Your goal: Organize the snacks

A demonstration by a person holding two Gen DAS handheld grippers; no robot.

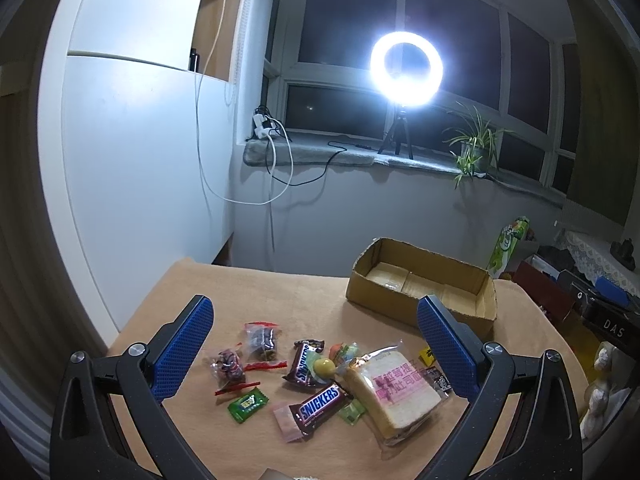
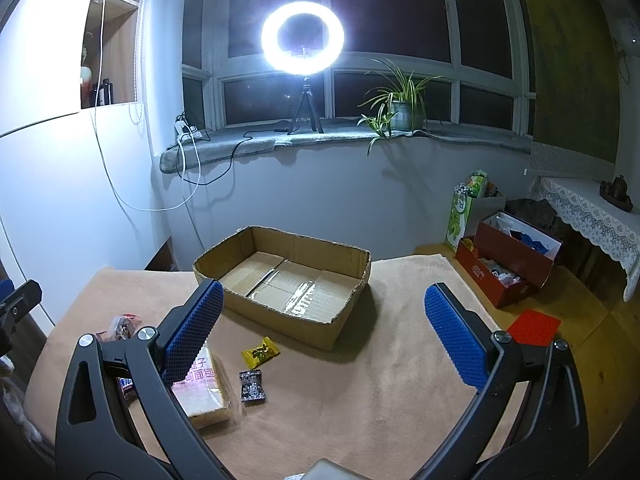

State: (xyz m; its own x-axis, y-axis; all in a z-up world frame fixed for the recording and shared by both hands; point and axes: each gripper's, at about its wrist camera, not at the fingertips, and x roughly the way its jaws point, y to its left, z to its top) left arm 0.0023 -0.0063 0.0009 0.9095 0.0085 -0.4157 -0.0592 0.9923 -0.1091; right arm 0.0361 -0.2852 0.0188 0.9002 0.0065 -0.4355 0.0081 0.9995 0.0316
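Both grippers hang above a table covered in a tan cloth (image 1: 256,284), and neither holds anything; the left gripper (image 1: 316,342) has its blue-padded fingers (image 1: 184,348) spread wide, with the heap of snacks lying on the cloth between and below them; the right gripper (image 2: 324,332) is likewise wide apart, its fingers framing bare cloth and the near wall of the cardboard box (image 2: 288,320).

The snacks sit in a loose cluster at the near left part of the table; a wrapped slice of bread (image 1: 394,392) with pink print lies at the right of the heap; two Snickers bars (image 1: 320,402) lie beside it, one nearer and one just behind; a green candy (image 1: 248,404) lies left of the nearer bar; two clear packets with red seals (image 1: 262,342) lie farther left; a yellow ball-shaped sweet (image 1: 324,367) rests among the wrappers in the middle.

From the right wrist view, a yellow candy (image 2: 260,353) and a small black packet (image 2: 252,386) lie apart from the rest, between the bread and the box; the box stands open and empty at the far side of the table.

On the windowsill behind, a ring light (image 2: 303,35) glares on its tripod, near a potted plant (image 2: 400,104).
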